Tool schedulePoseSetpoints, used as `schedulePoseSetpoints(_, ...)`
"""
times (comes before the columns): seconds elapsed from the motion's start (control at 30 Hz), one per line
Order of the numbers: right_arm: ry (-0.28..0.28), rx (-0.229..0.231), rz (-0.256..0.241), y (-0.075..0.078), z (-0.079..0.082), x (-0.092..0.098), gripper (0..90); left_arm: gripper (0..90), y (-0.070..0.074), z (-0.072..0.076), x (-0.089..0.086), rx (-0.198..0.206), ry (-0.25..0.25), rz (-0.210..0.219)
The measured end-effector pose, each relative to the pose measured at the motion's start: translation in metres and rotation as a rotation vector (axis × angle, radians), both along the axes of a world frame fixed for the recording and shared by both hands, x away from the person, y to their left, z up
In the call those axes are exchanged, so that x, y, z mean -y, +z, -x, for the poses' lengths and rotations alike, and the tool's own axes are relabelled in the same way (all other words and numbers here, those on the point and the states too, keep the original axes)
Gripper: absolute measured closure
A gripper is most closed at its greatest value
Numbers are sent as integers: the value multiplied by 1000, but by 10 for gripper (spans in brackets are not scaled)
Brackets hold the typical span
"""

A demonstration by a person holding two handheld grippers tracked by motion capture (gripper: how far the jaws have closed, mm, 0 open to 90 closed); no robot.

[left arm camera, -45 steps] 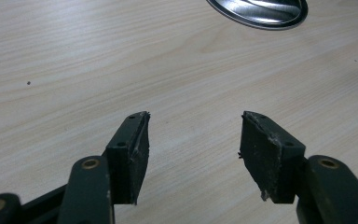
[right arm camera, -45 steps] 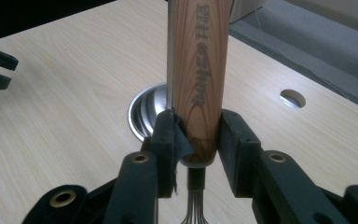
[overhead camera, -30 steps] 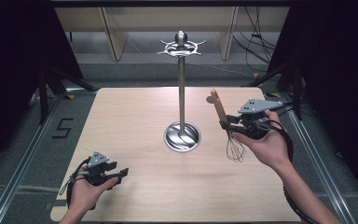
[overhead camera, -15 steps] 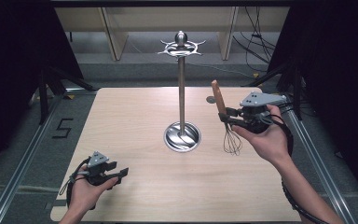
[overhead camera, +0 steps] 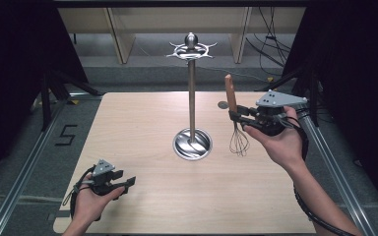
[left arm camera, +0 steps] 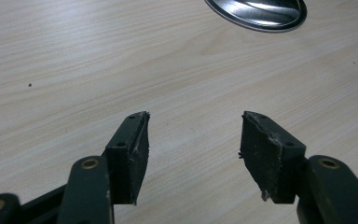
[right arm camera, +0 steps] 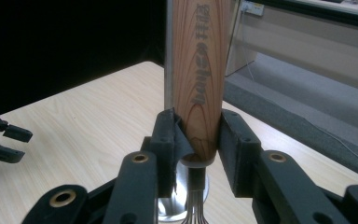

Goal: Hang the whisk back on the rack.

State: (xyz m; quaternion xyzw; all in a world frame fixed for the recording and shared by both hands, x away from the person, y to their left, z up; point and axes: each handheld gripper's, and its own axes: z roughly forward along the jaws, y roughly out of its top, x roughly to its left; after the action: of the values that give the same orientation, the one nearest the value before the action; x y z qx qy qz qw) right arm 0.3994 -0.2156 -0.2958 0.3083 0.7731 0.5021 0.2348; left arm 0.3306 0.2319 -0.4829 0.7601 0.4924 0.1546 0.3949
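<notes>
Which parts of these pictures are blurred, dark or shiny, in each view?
High view: sharp and evenly lit on the table, black at both sides, glare on the stand's base. Left gripper view: wood grain sharp, near jaws of the left gripper slightly soft, bright streaks on the base. Right gripper view: the whisk handle is close and a little soft; background dark at left.

Evenly lit table (overhead camera: 142,128), dark surroundings; close wood handle (right arm camera: 196,70) perhaps slightly blurred.

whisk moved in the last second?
Yes. The whisk, clamped in the right gripper, has risen and tipped nearly upright, handle now higher against the stand's pole; sideways, little change.
</notes>
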Motion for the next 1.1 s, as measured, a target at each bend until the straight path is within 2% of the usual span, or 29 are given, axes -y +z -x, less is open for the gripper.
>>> schedulePoseSetpoints(0.03, -4, 4, 10, 1, 0, 1, 696, 412, 0, 0, 0, 0, 1, 1)
schedulePoseSetpoints(0.07, -10, -12, 5, 2, 1, 0, 696, 412, 0, 0, 0, 0, 0, 1)
schedulePoseSetpoints(0.1, -10, -1, -9, 2, 0, -1, 696, 412, 0, 0, 0, 1, 1, 1)
schedulePoseSetpoints(0.17, -9, -7, -6, 4, -1, -1, 696, 412, -1, 0, 1, 9, 4, 9)
schedulePoseSetpoints(0.2, -17, 20, -11, 4, -2, -1, 696, 412, -1, 0, 1, 7, 4, 9)
schedulePoseSetpoints(0.23, -5, 9, 1, 6, -3, 0, 696, 412, -1, 0, 1, 8, 3, 9)
schedulePoseSetpoints(0.33, -8, -7, -18, 7, -4, -1, 696, 412, 0, 0, 0, 1, 1, 1)
schedulePoseSetpoints(0.43, -9, 13, -3, 10, -6, -1, 696, 412, 0, 0, 0, 1, 1, 0)
schedulePoseSetpoints(0.5, -13, -5, -24, 11, -5, -3, 696, 412, -1, 0, 1, 9, 3, 8)
schedulePoseSetpoints(0.7, -1, 13, -10, 15, -9, -4, 696, 412, 0, 0, 0, 8, -1, 1)
schedulePoseSetpoints(0.73, -13, -4, -18, 16, -7, -6, 696, 412, 0, 0, 0, 8, 0, 1)
schedulePoseSetpoints(0.77, -9, 17, -3, 17, -9, -5, 696, 412, 0, 0, 0, 8, 0, 2)
schedulePoseSetpoints(0.8, -14, 23, -14, 17, -10, -6, 696, 412, 0, 0, 0, 8, -1, 1)
schedulePoseSetpoints(0.83, -12, 8, -21, 17, -9, -7, 696, 412, 0, 0, 0, 8, -1, 1)
schedulePoseSetpoints(0.87, -7, 9, -8, 18, -10, -6, 696, 412, 0, 0, 0, 8, 0, 2)
schedulePoseSetpoints(1.0, 3, 4, -20, 20, -12, -8, 696, 412, 1, 0, 0, 6, 3, 4)
schedulePoseSetpoints(1.1, -8, 11, -5, 22, -13, -8, 696, 412, 1, 0, -1, 5, 1, 5)
